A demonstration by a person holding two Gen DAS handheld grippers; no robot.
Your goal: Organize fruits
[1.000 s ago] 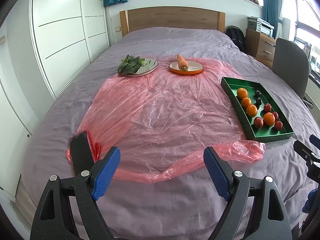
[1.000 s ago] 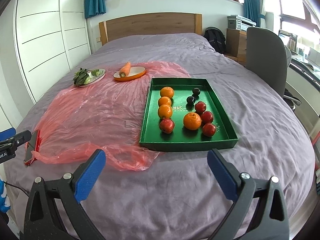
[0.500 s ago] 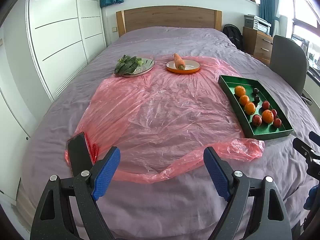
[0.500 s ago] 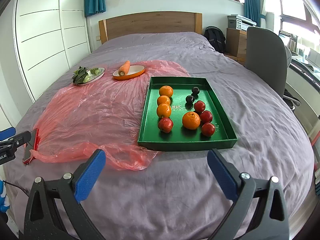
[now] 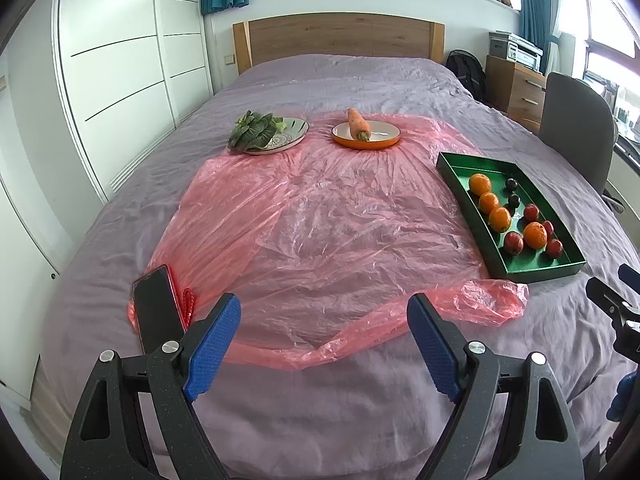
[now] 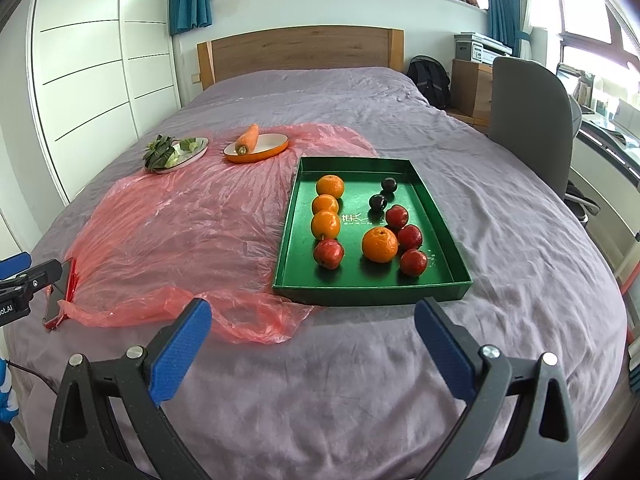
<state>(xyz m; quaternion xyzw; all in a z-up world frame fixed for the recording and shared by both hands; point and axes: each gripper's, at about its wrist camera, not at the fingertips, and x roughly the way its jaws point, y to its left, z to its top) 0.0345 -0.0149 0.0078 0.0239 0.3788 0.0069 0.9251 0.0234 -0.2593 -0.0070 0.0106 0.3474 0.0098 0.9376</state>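
1. Over the last second both views draw back slightly from the bed (image 6: 520, 280); no fruit shifts.
2. The left gripper (image 5: 324, 344) and right gripper (image 6: 314, 344) hang with jaws apart, holding nothing.
3. Oranges (image 6: 326, 224), red fruits (image 6: 410, 237) and dark plums (image 6: 378, 202) lie grouped in the green tray (image 6: 372, 294), centre-right of the frame, one red fruit ending the orange row.

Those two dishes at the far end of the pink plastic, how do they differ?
The orange plate has a plain pale inside; the patterned plate is pale grey-white. The orange plate holds one carrot, its tip poking over the rim, while the patterned plate holds leafy greens spilling over its edge. The orange plate lies nearer the green tray. Both are shallow and rest on the bed.
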